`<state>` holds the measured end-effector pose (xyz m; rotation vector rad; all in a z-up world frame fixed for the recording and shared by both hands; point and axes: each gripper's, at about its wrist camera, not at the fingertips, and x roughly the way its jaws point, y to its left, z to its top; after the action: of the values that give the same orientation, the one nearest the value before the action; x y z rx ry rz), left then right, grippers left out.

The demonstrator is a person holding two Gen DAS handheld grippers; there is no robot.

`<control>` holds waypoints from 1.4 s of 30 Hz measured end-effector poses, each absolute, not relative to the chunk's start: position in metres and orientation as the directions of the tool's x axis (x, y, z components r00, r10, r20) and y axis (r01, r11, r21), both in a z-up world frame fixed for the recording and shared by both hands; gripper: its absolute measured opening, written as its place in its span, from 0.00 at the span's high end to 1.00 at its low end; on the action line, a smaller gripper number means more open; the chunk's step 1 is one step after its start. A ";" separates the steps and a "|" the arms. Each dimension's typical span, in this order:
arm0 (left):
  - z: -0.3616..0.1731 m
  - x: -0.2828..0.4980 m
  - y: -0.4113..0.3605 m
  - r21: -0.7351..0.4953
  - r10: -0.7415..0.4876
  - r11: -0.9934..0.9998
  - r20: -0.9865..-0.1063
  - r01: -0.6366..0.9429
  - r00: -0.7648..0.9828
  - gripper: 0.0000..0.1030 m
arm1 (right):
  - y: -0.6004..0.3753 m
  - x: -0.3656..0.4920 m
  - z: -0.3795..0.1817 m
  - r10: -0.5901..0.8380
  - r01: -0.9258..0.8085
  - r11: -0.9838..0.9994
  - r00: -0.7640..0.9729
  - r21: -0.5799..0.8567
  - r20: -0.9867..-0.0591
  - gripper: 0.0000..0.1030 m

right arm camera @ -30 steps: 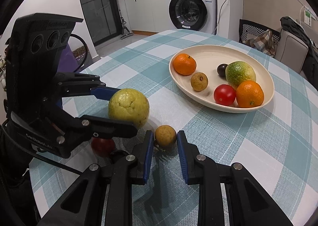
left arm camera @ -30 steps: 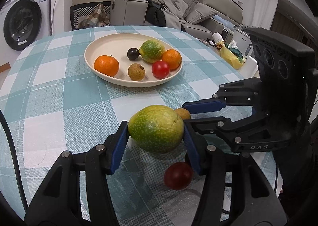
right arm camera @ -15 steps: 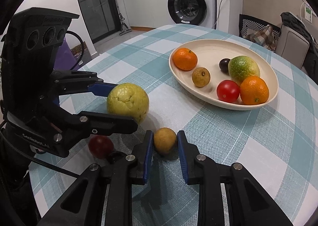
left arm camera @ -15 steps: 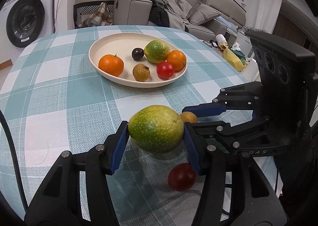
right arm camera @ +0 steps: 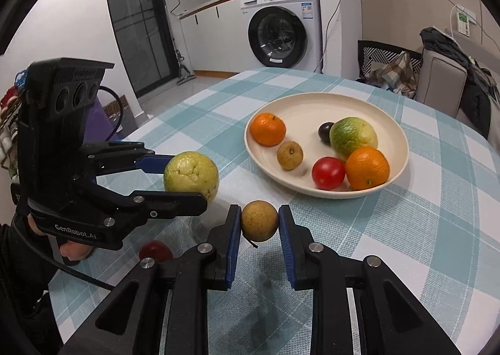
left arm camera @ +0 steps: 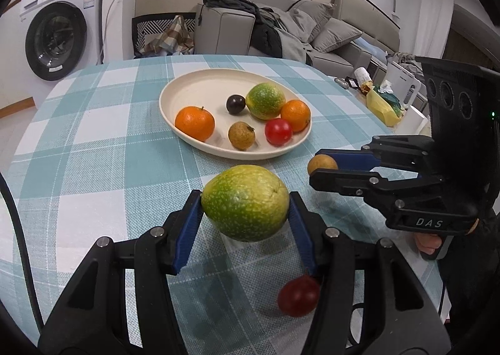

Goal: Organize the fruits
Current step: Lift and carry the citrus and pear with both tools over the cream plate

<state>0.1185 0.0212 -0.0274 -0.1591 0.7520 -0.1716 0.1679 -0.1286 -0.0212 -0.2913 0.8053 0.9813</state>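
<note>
My left tool [left arm camera: 245,214] is clenched on a speckled green-yellow guava [left arm camera: 245,202]. My right tool [right arm camera: 259,223] grips a small round brown longan [right arm camera: 259,220]. A red tomato [left arm camera: 298,295] lies on the counter [left arm camera: 93,167] just beneath my left tool.

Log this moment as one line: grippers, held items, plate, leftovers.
left gripper: shut on green fruit | right gripper: shut on brown fruit | plate: six fruits | red fruit: on tablecloth

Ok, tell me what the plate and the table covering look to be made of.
Plate: cream, matte with a soft sheen, smooth thick rim; looks like ceramic or melamine, and I cannot tell which. Table covering: woven fabric in a teal and white check, with visible thread texture and no gloss; probably cotton or a blend.
</note>
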 end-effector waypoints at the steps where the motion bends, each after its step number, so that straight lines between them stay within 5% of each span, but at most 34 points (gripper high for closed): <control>1: -0.026 0.119 0.022 -0.203 -0.207 0.975 -0.661 0.094 0.721 0.50 | -0.129 0.169 -0.020 0.632 -0.823 0.552 0.307 0.135 -0.712 0.76; 42: -0.021 0.186 0.039 -0.136 -0.099 0.991 -0.648 0.013 0.755 0.50 | -0.129 0.210 -0.016 0.617 -0.695 0.693 0.435 0.191 -0.656 0.76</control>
<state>0.1864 0.0390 -0.0211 -0.1259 0.7123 -0.0615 0.2100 -0.1287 -0.0155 -0.1136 0.7660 0.8188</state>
